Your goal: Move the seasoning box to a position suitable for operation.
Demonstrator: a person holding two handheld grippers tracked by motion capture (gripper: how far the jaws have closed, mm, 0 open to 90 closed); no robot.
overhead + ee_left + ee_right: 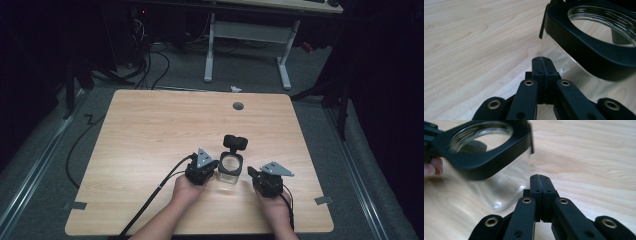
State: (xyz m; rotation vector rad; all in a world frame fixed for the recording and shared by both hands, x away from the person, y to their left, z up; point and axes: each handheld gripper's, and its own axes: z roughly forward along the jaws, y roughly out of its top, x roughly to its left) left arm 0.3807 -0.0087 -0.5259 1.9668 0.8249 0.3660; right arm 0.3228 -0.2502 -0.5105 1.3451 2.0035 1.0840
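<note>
A clear glass jar (230, 171) with a black collar round its mouth stands upright on the wooden table (150, 130), toward the near edge and roughly midway across. Its black lid (235, 142) hangs open on the far side of the jar, tipped back behind the mouth.

The left gripper (209, 172) sits just beside the jar on the jar's left, held in the person's left hand (186, 190). In the left gripper view its jaws are pressed fully together with nothing between them, and their tip lies close to the jar's glass wall (564, 62); whether it touches the glass cannot be told.

The right gripper (251, 176) sits just beside the jar on the jar's right, held in the right hand (272, 205). In the right gripper view its jaws are likewise closed flat against each other and empty, near the jar's lower corner (499, 195). A fingertip (431, 168) shows at the far left edge of that view, beyond the jar's collar.

A round grey disc (238, 106) is set in the table well beyond the jar.
</note>
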